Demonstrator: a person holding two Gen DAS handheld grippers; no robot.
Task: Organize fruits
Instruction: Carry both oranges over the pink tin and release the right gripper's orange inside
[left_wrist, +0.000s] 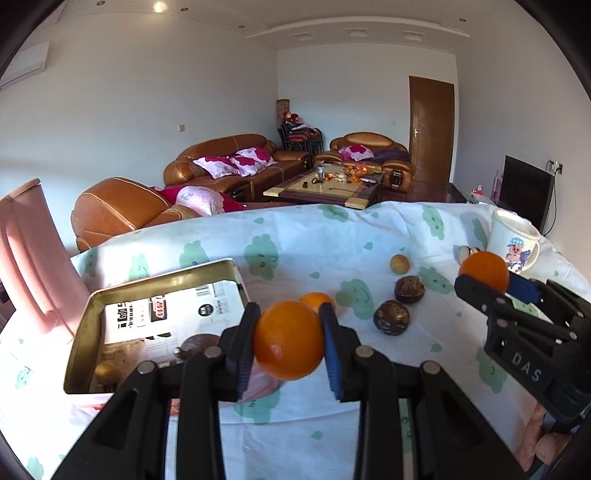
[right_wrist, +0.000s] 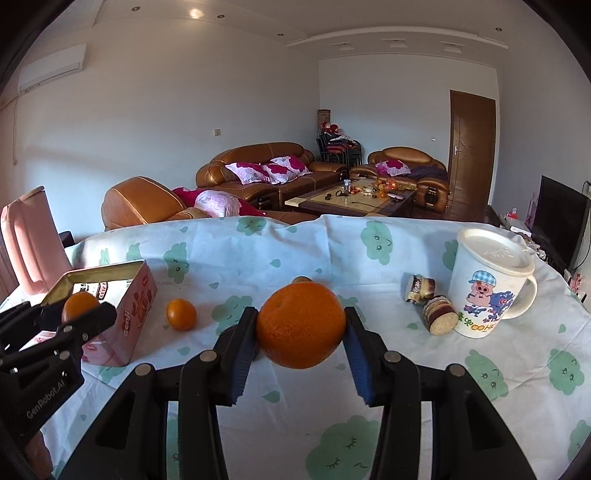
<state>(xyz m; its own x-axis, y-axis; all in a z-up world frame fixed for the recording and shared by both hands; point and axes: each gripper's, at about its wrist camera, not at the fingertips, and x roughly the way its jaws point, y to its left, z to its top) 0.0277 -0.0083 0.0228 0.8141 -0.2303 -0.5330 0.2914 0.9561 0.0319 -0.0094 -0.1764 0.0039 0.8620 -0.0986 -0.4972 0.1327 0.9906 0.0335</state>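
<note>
My left gripper is shut on an orange, held above the cloth just right of the open pink tin box. It also shows in the right wrist view beside the tin. My right gripper is shut on a larger orange, also seen in the left wrist view. A third orange lies on the cloth near the tin. Two dark brown fruits and a small yellow fruit lie mid-table.
A lidded cartoon mug stands at the right, with two small wrapped snacks beside it. The tin holds a brown fruit and a yellow one. A pink chair stands at the left. Sofas lie beyond the table.
</note>
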